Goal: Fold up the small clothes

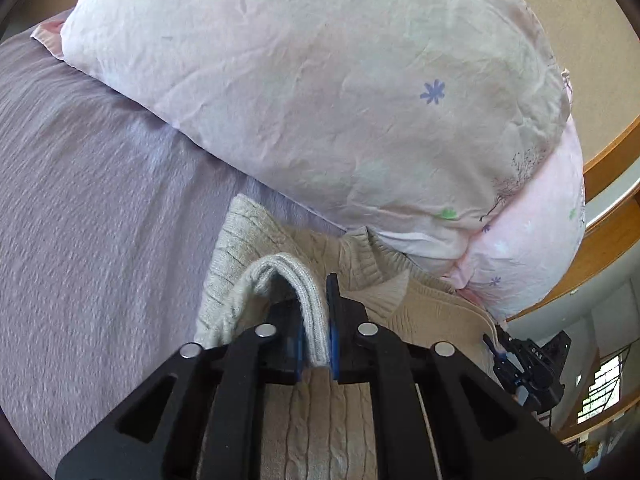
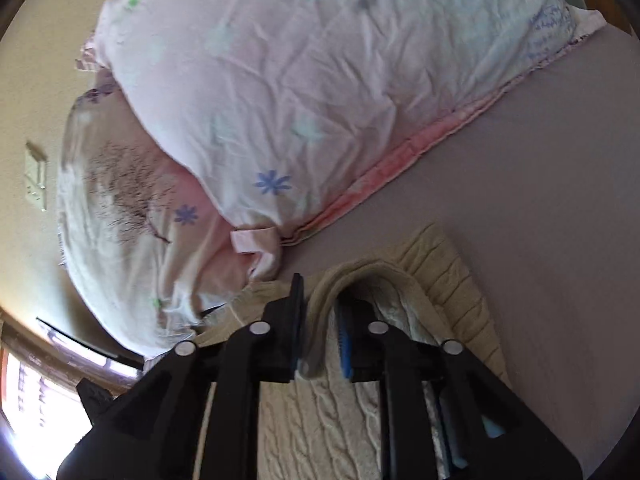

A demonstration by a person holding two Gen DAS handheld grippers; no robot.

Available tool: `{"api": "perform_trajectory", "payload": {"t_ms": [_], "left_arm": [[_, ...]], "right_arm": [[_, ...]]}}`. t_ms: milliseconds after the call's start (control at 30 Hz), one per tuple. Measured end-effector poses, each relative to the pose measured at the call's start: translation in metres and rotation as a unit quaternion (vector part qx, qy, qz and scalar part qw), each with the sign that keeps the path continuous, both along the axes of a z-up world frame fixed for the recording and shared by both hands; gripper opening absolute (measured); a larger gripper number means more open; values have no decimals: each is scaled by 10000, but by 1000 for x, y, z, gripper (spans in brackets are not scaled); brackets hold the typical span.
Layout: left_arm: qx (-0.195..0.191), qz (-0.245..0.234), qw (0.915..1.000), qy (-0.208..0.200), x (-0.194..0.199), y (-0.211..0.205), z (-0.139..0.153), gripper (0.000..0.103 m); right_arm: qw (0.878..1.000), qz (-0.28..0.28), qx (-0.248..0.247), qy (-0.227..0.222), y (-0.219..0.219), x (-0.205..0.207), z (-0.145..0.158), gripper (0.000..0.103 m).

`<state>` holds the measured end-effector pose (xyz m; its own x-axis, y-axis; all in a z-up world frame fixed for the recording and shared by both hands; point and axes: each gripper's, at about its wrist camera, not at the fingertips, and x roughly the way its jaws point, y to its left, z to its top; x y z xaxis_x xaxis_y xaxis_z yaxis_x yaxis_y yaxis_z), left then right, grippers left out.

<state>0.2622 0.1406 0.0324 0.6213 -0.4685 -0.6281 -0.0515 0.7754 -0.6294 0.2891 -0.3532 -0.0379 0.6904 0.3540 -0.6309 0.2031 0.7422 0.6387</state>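
Observation:
A beige cable-knit sweater (image 1: pixel 320 432) lies on the mauve bedspread (image 1: pixel 100 220), its far end close to the pillows. My left gripper (image 1: pixel 314 320) is shut on a ribbed hem of the sweater (image 1: pixel 308 304), which arches up between the fingers. The right gripper (image 1: pixel 520 364) shows at the sweater's right edge in the left wrist view. In the right wrist view my right gripper (image 2: pixel 320 320) is shut on a folded edge of the sweater (image 2: pixel 324 308), with the knit body (image 2: pixel 320 420) below and a folded part (image 2: pixel 448 280) beyond.
Two pale pink floral pillows (image 1: pixel 320 100) stacked against the wall lie just past the sweater, also in the right wrist view (image 2: pixel 280 100). A wooden bed frame (image 1: pixel 608 160) runs on the right. A wall socket (image 2: pixel 36 180) and a window (image 2: pixel 32 392) are at left.

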Motion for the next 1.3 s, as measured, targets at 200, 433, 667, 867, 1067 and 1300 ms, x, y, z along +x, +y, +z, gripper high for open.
{"api": "perform_trajectory", "payload": {"t_ms": [200, 433, 667, 867, 1067, 1300], "left_arm": [[-236, -251, 9981, -515, -51, 23, 23, 63], [-445, -225, 9987, 130, -69, 50, -6, 56], [-419, -247, 9987, 162, -61, 30, -21, 52], [-1538, -43, 9876, 297, -61, 19, -28, 21], [-2541, -754, 9632, -453, -44, -66, 31, 20], [-3680, -2307, 8969, 834, 32, -264, -7, 20]], "right_arm": [[9920, -280, -614, -1065, -10, -50, 36, 97], [9935, -85, -460, -1040, -9, -49, 33, 97], [9940, -1, -334, -1043, -11, -49, 32, 97], [9929, 171, -335, -1132, -7, -51, 39, 97], [9851, 59, -848, -1498, -13, -63, 62, 97], [9863, -396, -924, -1311, -56, -63, 57, 96]]}}
